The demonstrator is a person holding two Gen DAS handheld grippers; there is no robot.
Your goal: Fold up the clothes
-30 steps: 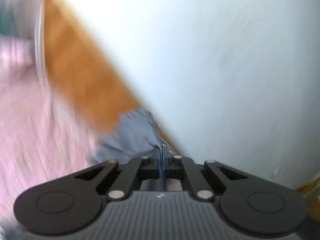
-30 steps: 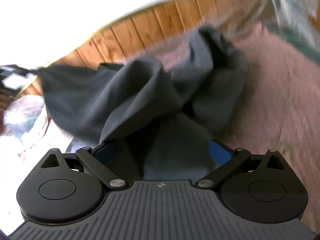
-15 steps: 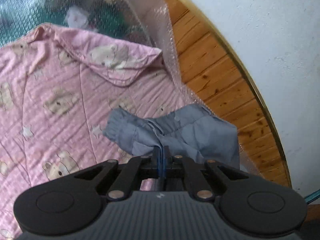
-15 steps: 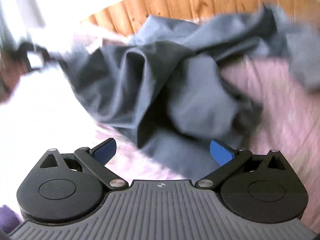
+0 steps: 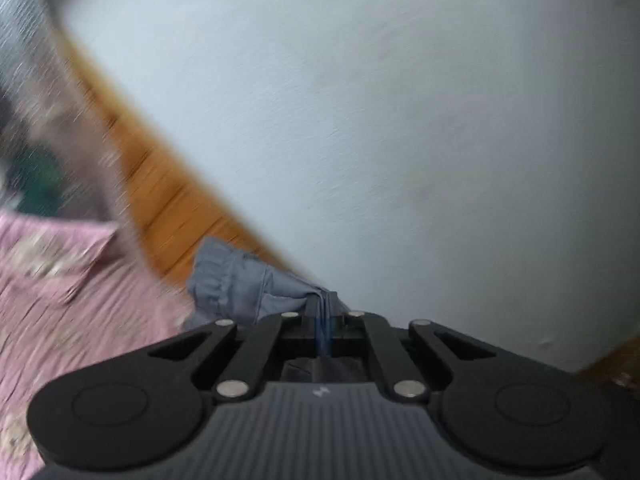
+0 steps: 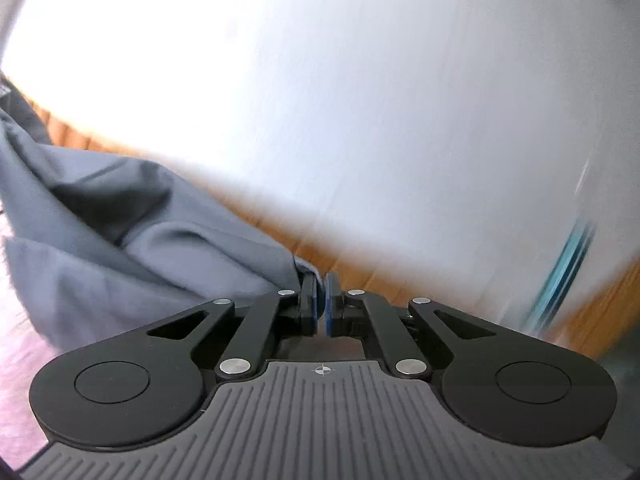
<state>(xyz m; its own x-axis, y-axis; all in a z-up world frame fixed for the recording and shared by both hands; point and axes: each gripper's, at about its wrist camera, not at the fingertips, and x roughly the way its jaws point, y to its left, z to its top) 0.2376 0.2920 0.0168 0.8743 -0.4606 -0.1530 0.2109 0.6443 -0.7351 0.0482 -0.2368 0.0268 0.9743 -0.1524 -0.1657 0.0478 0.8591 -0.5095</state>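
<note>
Left gripper (image 5: 325,312) fingers pinched tight on grey garment (image 5: 236,284), cloth bunched toward 10 o'clock over pink blanket (image 5: 60,300). Right gripper (image 6: 320,300) fingers nearly together, gripping the garment's edge; cloth hangs toward 9 o'clock

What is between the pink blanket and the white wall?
In the left wrist view, a band of wooden paneling runs between the pink blanket and the white wall. The grey garment hangs before it.

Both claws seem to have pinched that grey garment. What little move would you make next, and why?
Probably spread the two apart. The left gripper and right gripper each pinch the grey garment, which hangs bunched and creased, so pulling it taut would flatten it for folding.
</note>
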